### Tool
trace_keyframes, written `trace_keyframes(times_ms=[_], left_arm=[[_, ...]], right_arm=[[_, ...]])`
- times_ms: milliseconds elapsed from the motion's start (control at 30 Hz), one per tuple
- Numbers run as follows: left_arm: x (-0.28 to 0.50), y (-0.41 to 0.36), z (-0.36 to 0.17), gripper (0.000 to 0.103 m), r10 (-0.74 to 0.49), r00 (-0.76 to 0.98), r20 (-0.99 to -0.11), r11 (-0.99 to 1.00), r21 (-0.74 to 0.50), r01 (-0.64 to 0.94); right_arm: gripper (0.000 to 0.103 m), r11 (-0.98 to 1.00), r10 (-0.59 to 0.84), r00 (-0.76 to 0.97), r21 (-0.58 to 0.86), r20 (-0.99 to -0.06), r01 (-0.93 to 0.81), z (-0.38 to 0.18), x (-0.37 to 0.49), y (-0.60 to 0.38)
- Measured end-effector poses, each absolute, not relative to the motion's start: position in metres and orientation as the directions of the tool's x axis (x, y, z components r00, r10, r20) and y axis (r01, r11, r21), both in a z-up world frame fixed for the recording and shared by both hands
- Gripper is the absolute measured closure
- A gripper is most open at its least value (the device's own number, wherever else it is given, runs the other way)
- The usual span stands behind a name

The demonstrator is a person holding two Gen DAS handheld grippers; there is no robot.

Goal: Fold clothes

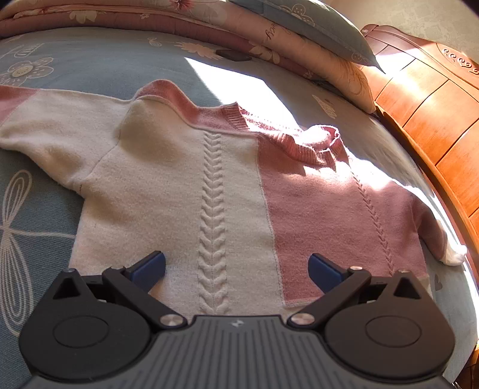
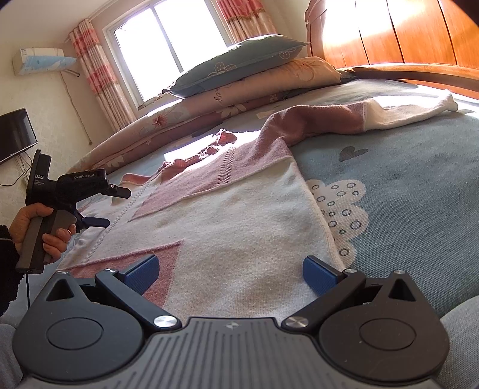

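A pink and cream knit sweater (image 1: 209,185) lies flat, front up, on the blue patterned bed, both sleeves spread out to the sides. My left gripper (image 1: 236,269) hovers open over its hem, blue pads (image 1: 149,269) wide apart astride the cable-knit stripe. The right wrist view shows the same sweater (image 2: 239,227) from its lower right corner. There my right gripper (image 2: 229,273) stands open above the cream hem with nothing between its pads. The left gripper (image 2: 110,206) appears at the left, held by a hand (image 2: 33,227), its fingers apart.
Folded floral quilts and a blue pillow (image 1: 314,27) are stacked at the back of the bed. A wooden headboard (image 1: 434,113) runs along the right. Bare blue bedsheet (image 2: 404,185) spreads to the right of the sweater. A window (image 2: 170,39), curtains and a TV (image 2: 15,134) lie beyond.
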State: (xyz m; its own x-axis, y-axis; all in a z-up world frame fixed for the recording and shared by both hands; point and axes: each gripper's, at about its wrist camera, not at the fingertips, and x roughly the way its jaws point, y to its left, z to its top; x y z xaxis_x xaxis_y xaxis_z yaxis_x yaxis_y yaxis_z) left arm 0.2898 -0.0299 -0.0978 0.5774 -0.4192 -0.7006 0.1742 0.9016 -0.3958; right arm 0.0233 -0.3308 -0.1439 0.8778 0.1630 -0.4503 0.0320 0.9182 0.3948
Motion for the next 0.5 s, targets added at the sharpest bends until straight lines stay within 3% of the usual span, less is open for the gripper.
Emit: trace_keyframes(times_ms=[267, 400, 500], left_arm=[[0.283, -0.064, -0.073, 0.002, -0.536, 0.501, -0.68, 0.841, -0.481, 0.246], [0.283, -0.124, -0.074, 0.002, -0.627, 0.407, -0.664, 0.779, -0.518, 0.353], [0.282, -0.163, -0.083, 0.002, -0.616, 0.38, -0.69, 0.783, -0.485, 0.389]], right_arm=[[0.0, 0.919, 0.165, 0.879, 0.394, -0.447, 0.028, -0.144, 0.022, -0.331], [0.0, 0.914, 0.172, 0.88, 0.406, -0.443, 0.025, -0.144, 0.022, -0.333], [0.0, 0.91, 0.179, 0.88, 0.414, -0.44, 0.022, -0.144, 0.021, -0.335]])
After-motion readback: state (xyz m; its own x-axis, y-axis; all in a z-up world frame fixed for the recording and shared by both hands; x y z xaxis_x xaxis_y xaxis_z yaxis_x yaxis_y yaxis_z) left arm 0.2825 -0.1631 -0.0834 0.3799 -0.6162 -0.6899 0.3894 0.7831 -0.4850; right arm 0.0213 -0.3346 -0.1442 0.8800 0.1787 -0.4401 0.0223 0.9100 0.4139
